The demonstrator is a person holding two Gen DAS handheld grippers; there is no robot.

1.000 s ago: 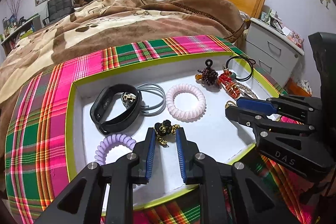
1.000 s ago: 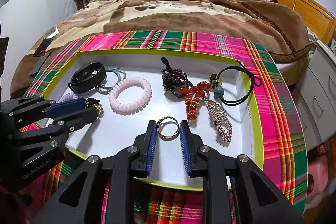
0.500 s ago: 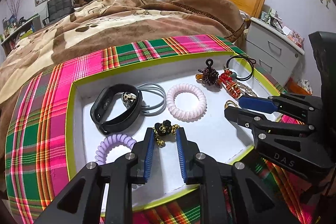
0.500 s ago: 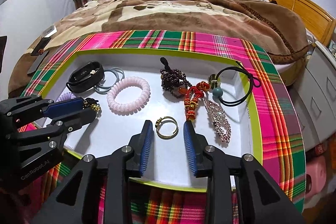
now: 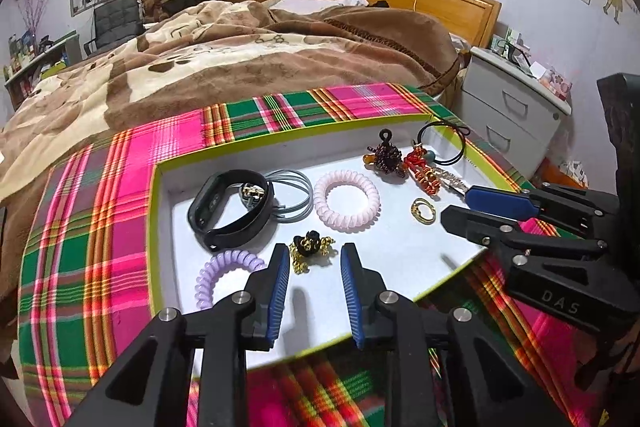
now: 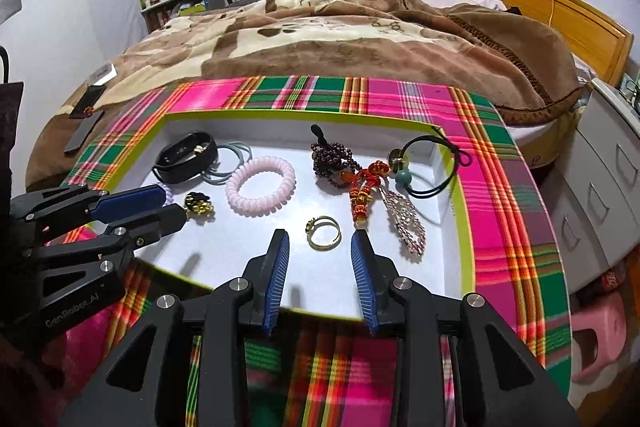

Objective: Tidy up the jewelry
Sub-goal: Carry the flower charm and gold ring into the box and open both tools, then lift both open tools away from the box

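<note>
We see both jaw pairs just opened, nothing between pads. Left hand-held gripper empty, black-gold brooch lying just beyond tips. Right hand-held gripper empty, gold ring flat on white tray floor. We judge ring light, stiff, slippery; pinch across band. Brooch knobbly; take central body.

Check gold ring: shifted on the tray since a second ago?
No. The gold ring keeps its spot beside the red beaded charm; right gripper jaws just opened off it.
</note>
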